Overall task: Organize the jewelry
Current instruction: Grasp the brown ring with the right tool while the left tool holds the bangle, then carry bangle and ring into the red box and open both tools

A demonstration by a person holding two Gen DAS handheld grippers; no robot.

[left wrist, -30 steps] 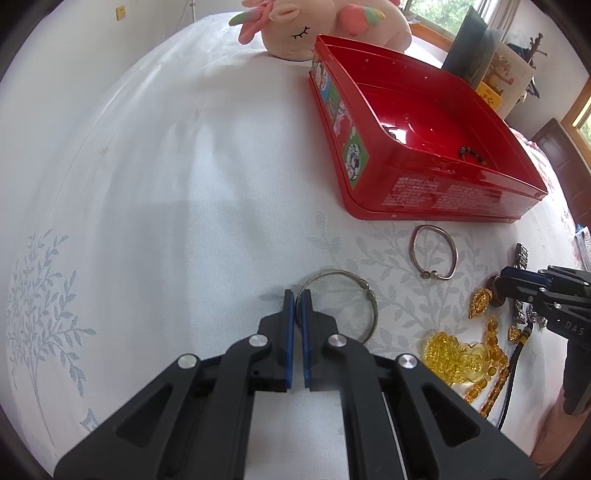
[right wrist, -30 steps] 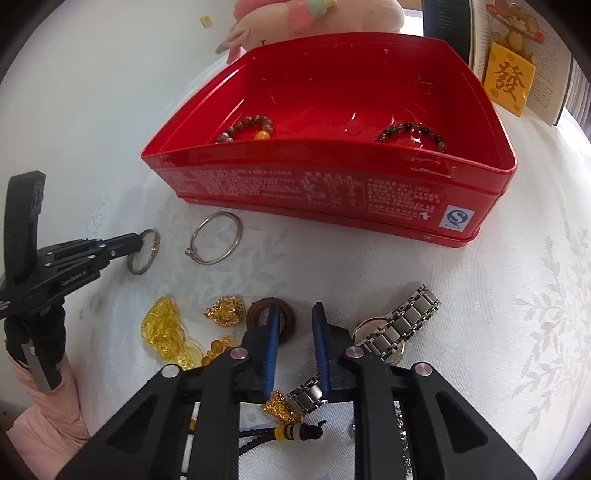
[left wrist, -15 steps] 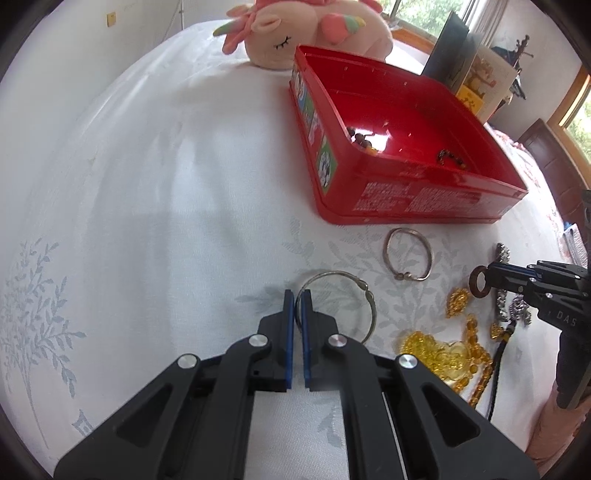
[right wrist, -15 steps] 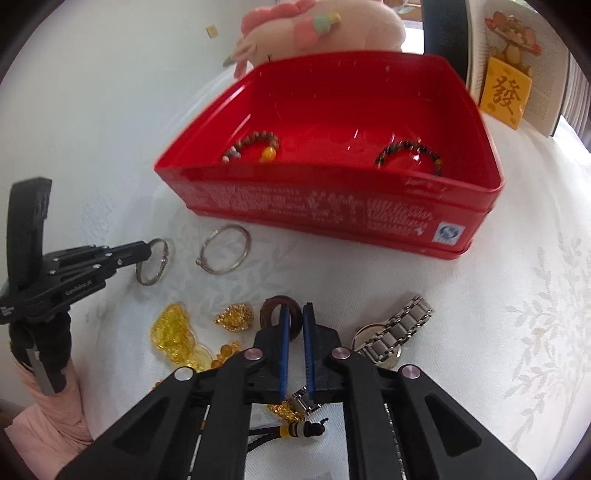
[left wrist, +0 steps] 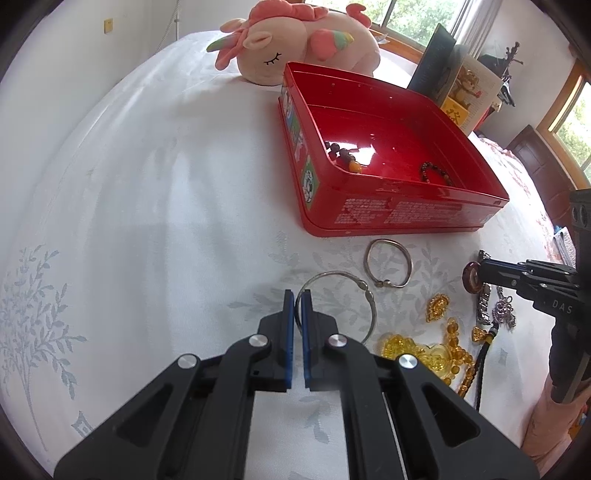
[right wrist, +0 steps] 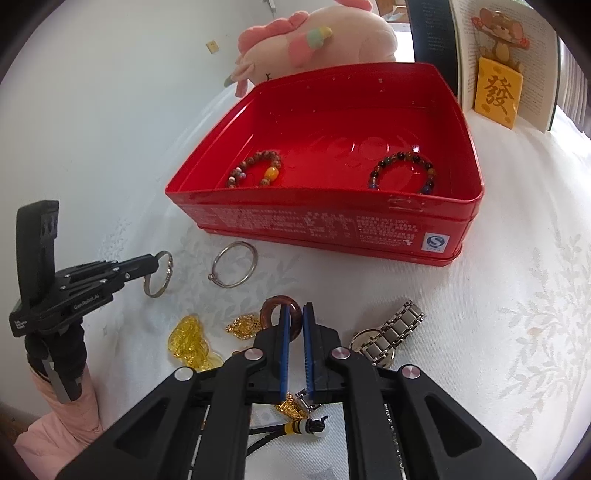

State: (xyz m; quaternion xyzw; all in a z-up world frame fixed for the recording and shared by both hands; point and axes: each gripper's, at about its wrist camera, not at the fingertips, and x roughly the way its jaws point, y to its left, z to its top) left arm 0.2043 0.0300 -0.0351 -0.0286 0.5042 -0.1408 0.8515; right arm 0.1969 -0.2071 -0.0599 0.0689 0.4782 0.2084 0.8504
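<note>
The left gripper's point(left wrist: 297, 295) fingers pinch a thin silver bangle point(left wrist: 338, 306). The right gripper's point(right wrist: 294, 312) fingers clamp a brown ring point(right wrist: 271, 308), lifted just above the white tablecloth point(left wrist: 147, 221). Nearby lie another silver bangle point(right wrist: 234, 267), amber trinkets point(right wrist: 188, 341) and a watch point(right wrist: 391, 334). Beyond, a red tin point(right wrist: 332, 229) holds two beaded bracelets point(right wrist: 402, 170).

You have bright, even daylight from the windows point(left wrist: 413, 14) at the far side; shadows on the white cloth point(left wrist: 147, 184) stay soft and faint; glare sits on the red tin's point(left wrist: 369, 147) floor; both fisheye views bend hard and darken at the corners; focus holds sharp throughout.
</note>
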